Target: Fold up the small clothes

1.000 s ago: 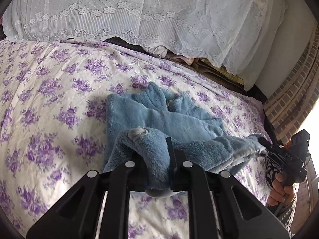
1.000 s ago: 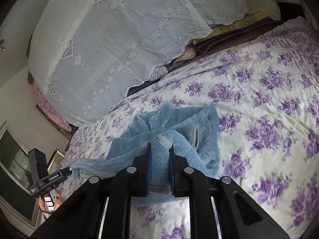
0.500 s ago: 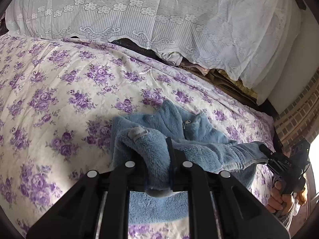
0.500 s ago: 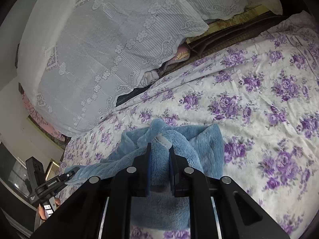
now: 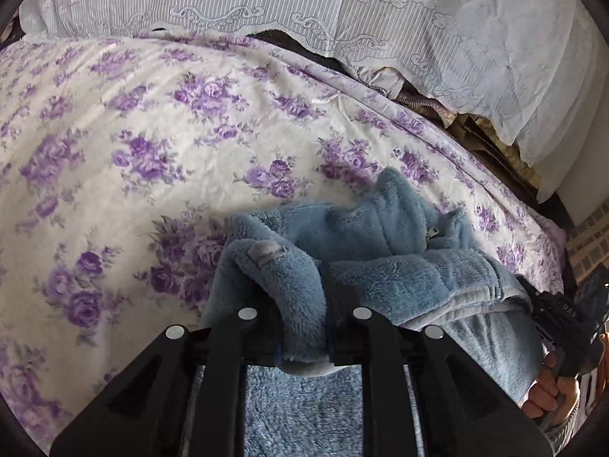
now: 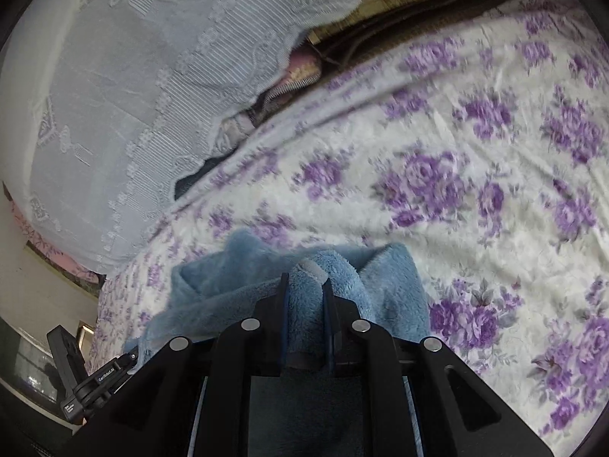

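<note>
The fluffy light-blue fleece garment (image 5: 384, 243) looks matt; the purple-flowered white cotton bedsheet (image 5: 152, 144) smooth; at twelve o'clock, white lace cloth (image 5: 342, 11).

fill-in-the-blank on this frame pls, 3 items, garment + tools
1. The fleece garment is ____ in colour.
2. It lies on a bedspread printed with ____ flowers.
3. The left tool and the right tool each pinch the ____.

Missing words: blue; purple; garment
</note>
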Demonstrator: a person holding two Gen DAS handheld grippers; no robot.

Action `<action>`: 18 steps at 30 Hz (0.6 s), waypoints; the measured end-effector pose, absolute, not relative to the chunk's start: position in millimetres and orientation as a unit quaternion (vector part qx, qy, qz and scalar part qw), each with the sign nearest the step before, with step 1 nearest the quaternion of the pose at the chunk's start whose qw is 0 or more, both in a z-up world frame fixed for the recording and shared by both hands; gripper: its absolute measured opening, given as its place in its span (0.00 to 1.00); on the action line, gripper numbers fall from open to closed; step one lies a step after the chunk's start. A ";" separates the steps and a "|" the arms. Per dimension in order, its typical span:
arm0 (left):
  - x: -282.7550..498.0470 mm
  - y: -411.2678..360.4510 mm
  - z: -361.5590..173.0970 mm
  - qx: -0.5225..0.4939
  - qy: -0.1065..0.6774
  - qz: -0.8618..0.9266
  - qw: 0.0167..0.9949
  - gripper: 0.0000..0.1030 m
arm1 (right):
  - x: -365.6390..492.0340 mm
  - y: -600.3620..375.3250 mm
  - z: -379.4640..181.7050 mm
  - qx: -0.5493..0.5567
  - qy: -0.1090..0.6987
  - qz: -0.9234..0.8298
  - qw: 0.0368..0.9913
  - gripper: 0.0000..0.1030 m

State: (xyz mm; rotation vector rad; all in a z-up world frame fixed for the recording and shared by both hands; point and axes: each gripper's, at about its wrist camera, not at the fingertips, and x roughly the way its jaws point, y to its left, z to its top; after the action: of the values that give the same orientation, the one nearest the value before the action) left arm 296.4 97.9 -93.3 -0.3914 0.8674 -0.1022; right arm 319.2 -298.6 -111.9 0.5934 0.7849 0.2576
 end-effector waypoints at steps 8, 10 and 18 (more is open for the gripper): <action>288.8 106.3 -83.8 -0.208 0.407 -0.066 0.887 0.22 | 317.6 -293.0 -106.9 0.259 0.364 0.128 0.886 0.20; 279.9 111.3 -72.6 -0.224 0.392 -0.078 0.889 0.35 | 312.0 -299.8 -99.1 0.279 0.352 0.140 0.882 0.25; 252.7 90.7 -29.3 -0.125 0.322 -0.043 0.938 0.75 | 279.0 -289.4 -42.9 0.247 0.274 0.170 0.914 0.38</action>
State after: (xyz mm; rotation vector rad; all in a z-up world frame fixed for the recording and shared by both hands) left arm 252.7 90.7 -29.3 -0.2554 0.6576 -0.0871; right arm 279.0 -289.4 -42.9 0.5096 0.5645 0.3511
